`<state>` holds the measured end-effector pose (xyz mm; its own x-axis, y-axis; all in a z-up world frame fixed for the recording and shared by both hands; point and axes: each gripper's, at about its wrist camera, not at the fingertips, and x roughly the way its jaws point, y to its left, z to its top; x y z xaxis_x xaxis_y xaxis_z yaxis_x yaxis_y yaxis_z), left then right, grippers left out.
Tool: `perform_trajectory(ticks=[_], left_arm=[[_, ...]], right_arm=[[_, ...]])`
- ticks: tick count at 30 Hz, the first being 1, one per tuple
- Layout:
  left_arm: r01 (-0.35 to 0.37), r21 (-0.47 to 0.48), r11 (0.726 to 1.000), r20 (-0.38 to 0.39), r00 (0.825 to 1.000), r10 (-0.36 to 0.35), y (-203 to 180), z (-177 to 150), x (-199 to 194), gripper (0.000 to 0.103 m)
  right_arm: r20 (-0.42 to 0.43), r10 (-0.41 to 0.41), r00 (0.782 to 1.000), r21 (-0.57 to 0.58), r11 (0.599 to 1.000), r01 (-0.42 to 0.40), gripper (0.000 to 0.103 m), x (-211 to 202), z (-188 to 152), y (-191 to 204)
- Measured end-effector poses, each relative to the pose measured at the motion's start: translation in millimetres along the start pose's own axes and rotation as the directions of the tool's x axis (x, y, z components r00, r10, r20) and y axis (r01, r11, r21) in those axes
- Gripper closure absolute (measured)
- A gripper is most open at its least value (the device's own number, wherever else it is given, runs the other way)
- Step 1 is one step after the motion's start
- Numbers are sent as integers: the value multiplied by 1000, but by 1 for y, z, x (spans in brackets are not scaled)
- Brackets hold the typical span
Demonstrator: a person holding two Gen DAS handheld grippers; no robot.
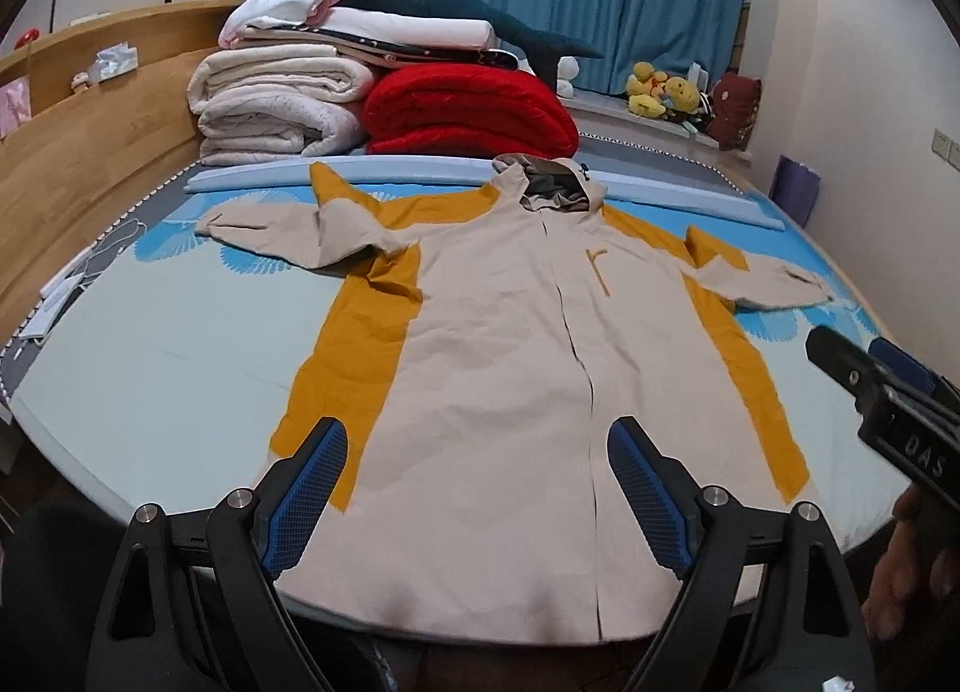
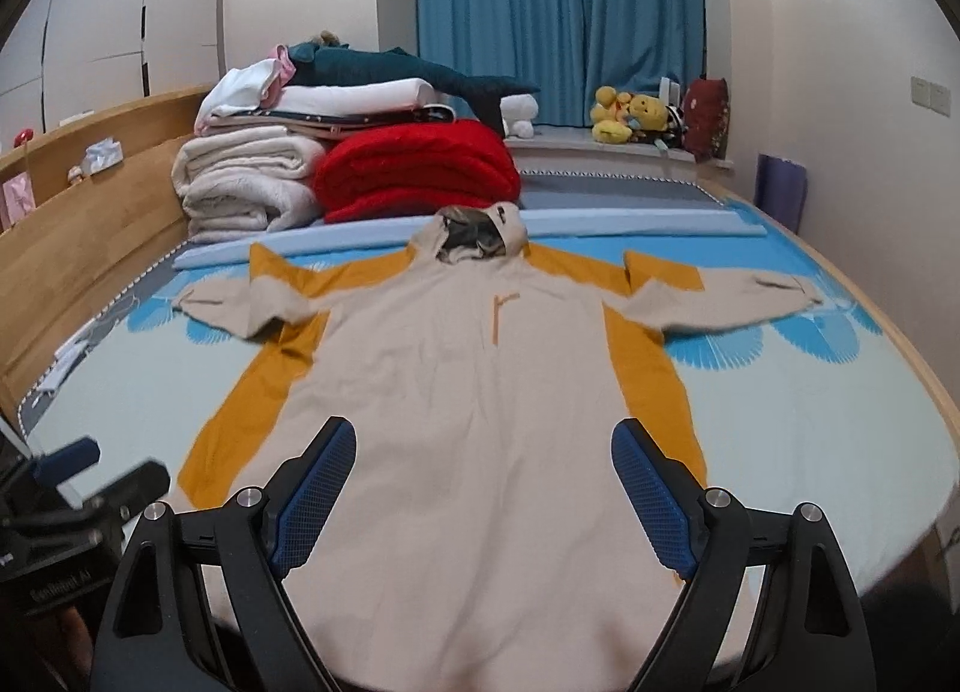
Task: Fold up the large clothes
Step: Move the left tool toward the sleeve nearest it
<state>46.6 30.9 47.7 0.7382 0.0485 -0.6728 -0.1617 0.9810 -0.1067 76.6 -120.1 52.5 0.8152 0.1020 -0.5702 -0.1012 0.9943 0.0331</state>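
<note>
Hooded jacket [image 1: 510, 344]: flat on bed [image 1: 168, 368], long axis hem-to-hood, hem at near edge; left gripper [image 1: 477, 488] and right gripper [image 2: 483, 491] released, empty, above hem, equally near.

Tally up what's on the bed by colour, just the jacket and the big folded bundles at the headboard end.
Beige and mustard: 1, the hooded jacket spread flat
Red: 1, the folded blanket
Cream: 1, the folded quilt
Total: 3
The mixed stack on top of the bundles is too jumbled to count.
</note>
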Motion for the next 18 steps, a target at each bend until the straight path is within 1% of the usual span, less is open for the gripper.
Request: perform_trajectory(ticks=[3,7,10,15,17,18], left_arm=[[-3,-11,1000,17,1000,3,6,26,8,17],[-36,14,999,66,997,35,11,70,25,17],[-61,26,998,93,994,58,20,108,47,17],[-74,1,997,90,993,73,46,155,95,17],[-80,-43,996,64,995,82,65,171,127,17],[-89,-62,994,49,995,93,74,177,142,17]], right_arm=[[13,-4,1000,-16,1000,4,16,15,24,0],[47,25,999,-20,999,-25,16,41,67,0],[85,43,995,-38,999,-40,16,64,105,4],[120,79,990,-62,995,-72,16,108,160,11],[127,86,988,-64,995,-78,16,133,181,12],[124,87,988,-60,995,-80,16,143,185,11]])
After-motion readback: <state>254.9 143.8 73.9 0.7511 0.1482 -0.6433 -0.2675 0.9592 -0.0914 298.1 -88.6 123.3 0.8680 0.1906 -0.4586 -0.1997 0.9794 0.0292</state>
